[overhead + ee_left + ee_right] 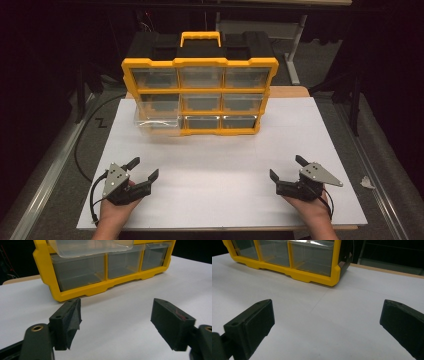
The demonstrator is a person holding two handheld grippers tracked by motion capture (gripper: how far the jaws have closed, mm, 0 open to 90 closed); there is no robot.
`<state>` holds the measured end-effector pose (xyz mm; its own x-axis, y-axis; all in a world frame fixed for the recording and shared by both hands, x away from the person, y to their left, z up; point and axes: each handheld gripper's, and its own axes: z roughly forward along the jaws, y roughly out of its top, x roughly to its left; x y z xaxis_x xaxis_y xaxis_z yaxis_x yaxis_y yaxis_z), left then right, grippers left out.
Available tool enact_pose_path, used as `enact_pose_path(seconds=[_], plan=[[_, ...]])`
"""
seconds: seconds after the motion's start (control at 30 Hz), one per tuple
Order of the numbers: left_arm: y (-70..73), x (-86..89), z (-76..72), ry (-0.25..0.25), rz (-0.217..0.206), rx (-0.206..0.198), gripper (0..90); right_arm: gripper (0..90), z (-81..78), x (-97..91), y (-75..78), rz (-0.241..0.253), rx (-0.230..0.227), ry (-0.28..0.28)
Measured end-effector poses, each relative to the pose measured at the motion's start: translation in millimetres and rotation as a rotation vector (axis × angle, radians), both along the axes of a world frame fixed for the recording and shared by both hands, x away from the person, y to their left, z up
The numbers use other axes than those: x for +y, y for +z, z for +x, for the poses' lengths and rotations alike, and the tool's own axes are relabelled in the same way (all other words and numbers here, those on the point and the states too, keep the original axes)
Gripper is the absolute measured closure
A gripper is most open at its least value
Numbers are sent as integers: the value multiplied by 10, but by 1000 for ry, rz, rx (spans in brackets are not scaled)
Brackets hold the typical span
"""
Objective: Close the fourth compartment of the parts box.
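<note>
I have the left hand-held gripper low at the desk's near left, jaws spread wide, nothing between them. Its rubbery black pads look matte, and one shows a loose, peeling edge in the left gripper view. The right hand-held gripper sits at the near right, also wide and empty; its blocky black pads are smooth. The desk is covered by a flat white board. At the far middle stands a yellow-framed plastic drawer organizer with a black body, a yellow carry handle and a three-by-three grid of clear drawers. The bottom-left clear drawer sticks out toward me. Both grippers are well apart from it.
</note>
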<state>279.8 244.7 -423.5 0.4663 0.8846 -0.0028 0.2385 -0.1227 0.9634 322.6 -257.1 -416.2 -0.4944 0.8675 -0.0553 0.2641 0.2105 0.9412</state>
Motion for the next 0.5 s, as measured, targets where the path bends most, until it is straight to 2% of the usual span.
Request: enact_pose_path(seconds=[0.2, 0.33, 0.5], plan=[[-4, 17, -10, -8, -29, -10, 313, 12, 9, -17, -7, 1, 10, -10], [-3, 15, -13, -2, -19, -10, 341, 22, 14, -18, -12, -3, 17, -15], [3, 13, -22, 6, -20, -11, 419, 24, 15, -10, -15, -11, 21, -10]])
